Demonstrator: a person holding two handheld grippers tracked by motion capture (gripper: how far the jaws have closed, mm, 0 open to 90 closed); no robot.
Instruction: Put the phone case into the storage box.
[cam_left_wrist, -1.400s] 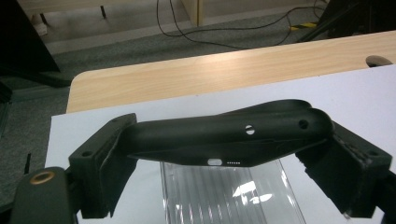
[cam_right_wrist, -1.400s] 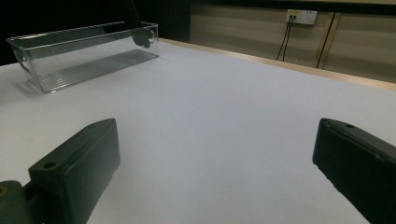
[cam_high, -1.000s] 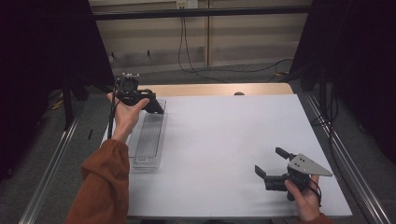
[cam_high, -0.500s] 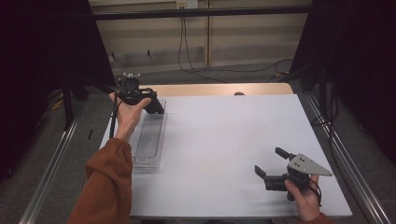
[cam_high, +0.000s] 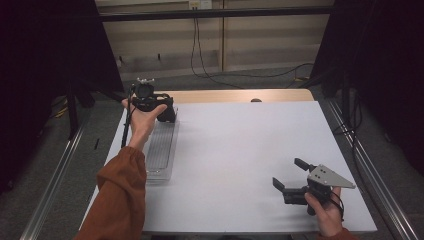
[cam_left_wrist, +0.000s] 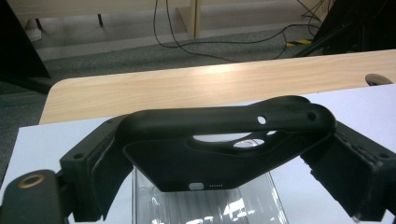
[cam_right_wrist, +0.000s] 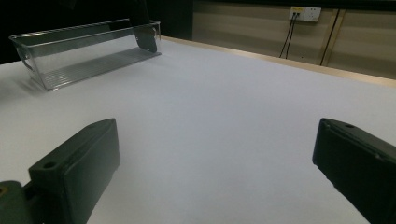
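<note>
My left tool (cam_left_wrist: 224, 182) pinches a black phone case (cam_left_wrist: 224, 140) across its width, both jaws pressed against its sides, so it hangs level and cannot twist. I hold it over the far end of the clear plastic bin (cam_high: 161, 150), which sits along the left edge of the white counter (cam_high: 240, 150), because that looks like where the case should go in. My right tool (cam_high: 295, 177) rests near the counter's front right corner, jaws spread and empty, well apart from the bin so it stays out of the way.
</note>
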